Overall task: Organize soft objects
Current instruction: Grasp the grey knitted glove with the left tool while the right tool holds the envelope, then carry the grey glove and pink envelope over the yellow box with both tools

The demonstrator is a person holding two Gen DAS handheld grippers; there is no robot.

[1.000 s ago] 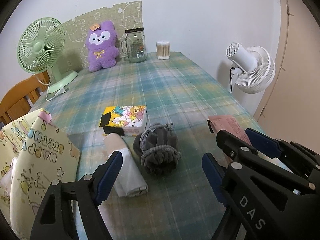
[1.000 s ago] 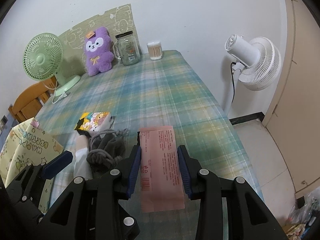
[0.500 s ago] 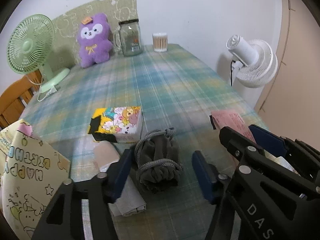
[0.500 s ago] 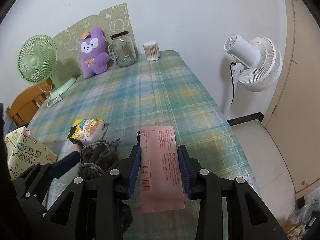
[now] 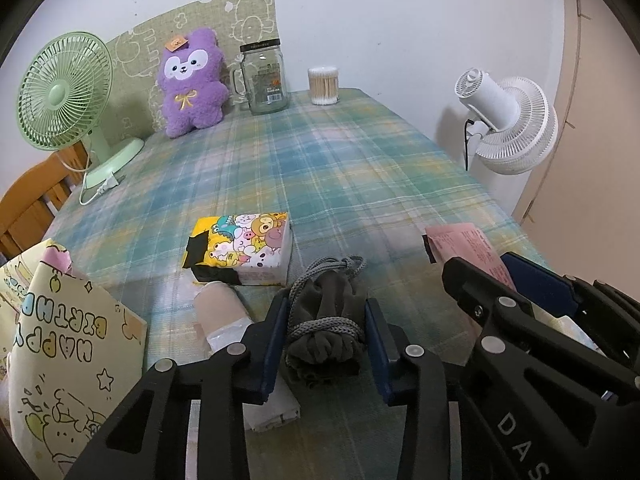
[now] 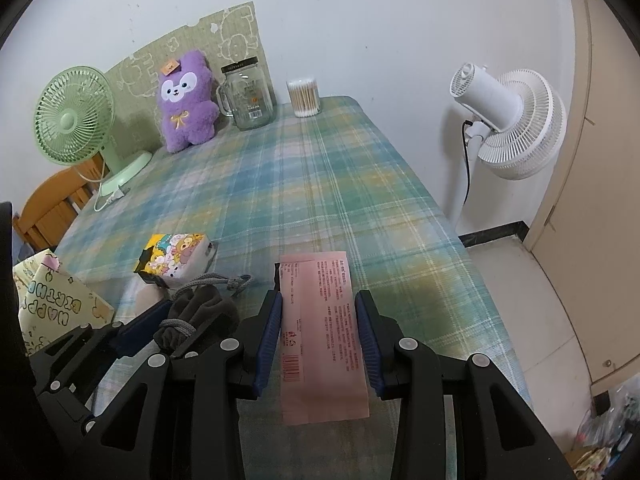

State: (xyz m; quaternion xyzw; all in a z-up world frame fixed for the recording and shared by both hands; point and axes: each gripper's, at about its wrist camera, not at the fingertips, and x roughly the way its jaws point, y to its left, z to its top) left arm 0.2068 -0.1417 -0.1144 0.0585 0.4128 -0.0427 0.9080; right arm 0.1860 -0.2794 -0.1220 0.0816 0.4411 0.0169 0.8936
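Note:
My left gripper [image 5: 325, 330] is shut on a dark grey drawstring pouch [image 5: 326, 312] near the table's front edge; the pouch also shows in the right wrist view [image 6: 192, 316]. My right gripper [image 6: 320, 328] is shut on a pink paper packet [image 6: 320, 332], whose far end shows in the left wrist view [image 5: 468, 244]. A cartoon-printed tissue pack [image 5: 240, 248] lies just beyond the pouch. A white and beige rolled cloth [image 5: 228, 320] lies left of the pouch. A purple plush bunny [image 5: 190, 80] sits at the table's back.
A yellow "Happy Birthday" gift bag [image 5: 60, 360] stands at the front left. A green desk fan [image 5: 64, 96], glass mug jar [image 5: 264, 80] and cotton swab tub [image 5: 324, 86] line the back. A white floor fan [image 6: 508, 120] stands right of the plaid-covered table [image 5: 340, 168].
My left gripper moved forward around the grey pouch and closed on it. My right gripper kept its hold on the pink packet and barely moved.

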